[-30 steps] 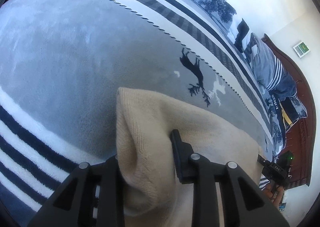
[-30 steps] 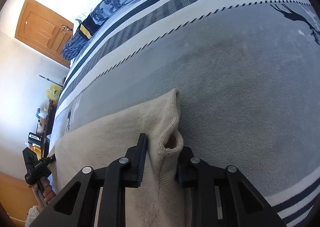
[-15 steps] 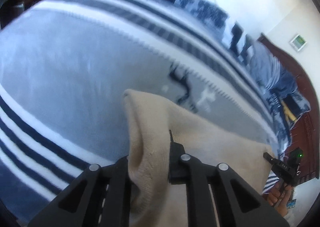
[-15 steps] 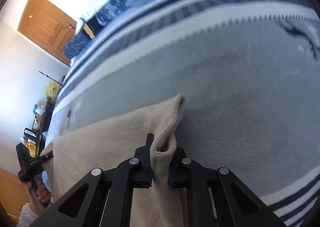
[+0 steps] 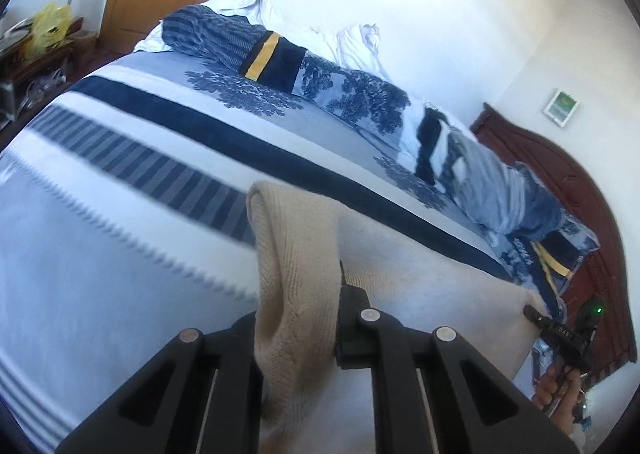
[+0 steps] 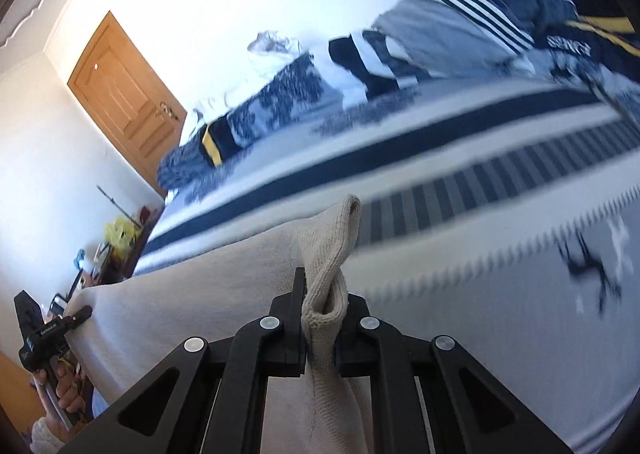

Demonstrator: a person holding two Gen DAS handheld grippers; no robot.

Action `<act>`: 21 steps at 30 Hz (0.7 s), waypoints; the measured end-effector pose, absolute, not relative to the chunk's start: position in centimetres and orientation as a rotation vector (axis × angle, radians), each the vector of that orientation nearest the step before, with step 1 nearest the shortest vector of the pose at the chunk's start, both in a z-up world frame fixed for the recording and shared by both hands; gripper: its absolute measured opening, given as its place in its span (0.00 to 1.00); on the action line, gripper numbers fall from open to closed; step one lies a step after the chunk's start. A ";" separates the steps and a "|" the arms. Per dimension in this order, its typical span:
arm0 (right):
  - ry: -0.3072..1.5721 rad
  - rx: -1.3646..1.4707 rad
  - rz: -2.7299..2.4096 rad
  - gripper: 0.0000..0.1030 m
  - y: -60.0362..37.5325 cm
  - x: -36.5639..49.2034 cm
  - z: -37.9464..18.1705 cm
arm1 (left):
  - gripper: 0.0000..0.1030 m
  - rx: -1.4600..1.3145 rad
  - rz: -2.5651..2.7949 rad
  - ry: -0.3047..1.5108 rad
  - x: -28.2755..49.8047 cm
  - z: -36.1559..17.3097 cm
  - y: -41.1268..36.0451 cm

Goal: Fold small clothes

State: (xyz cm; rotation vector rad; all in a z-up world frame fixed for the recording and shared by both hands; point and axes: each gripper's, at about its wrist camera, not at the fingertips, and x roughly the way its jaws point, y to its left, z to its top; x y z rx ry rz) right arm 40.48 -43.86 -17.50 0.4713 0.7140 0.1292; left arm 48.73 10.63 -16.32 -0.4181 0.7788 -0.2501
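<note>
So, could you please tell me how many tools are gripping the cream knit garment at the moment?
2: the left tool pinches one corner of the cream knit garment, and the right tool pinches the opposite corner.

The wide grey and white blanket with navy stripes (image 5: 120, 254) lies open at the left and centre of the left wrist frame, with room to pass there. Along its far edge, upper centre to right, a row of rumpled blue patterned bedding and clothes (image 5: 360, 98) blocks the way. The stretched cream knitted garment (image 6: 192, 294) covers the lower left of the right wrist frame.
</note>
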 end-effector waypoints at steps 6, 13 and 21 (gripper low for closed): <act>0.820 0.432 0.061 0.08 -44.4 52.0 -20.4 | 0.11 -0.418 -0.171 0.908 57.7 -21.7 8.8; 1.038 0.350 -0.001 0.13 -44.1 56.9 -29.1 | 0.28 -0.403 -0.112 1.046 56.5 -27.7 10.5; 0.995 0.532 0.098 0.67 -42.6 40.8 -25.1 | 0.52 -0.457 -0.114 0.964 40.8 -25.0 11.2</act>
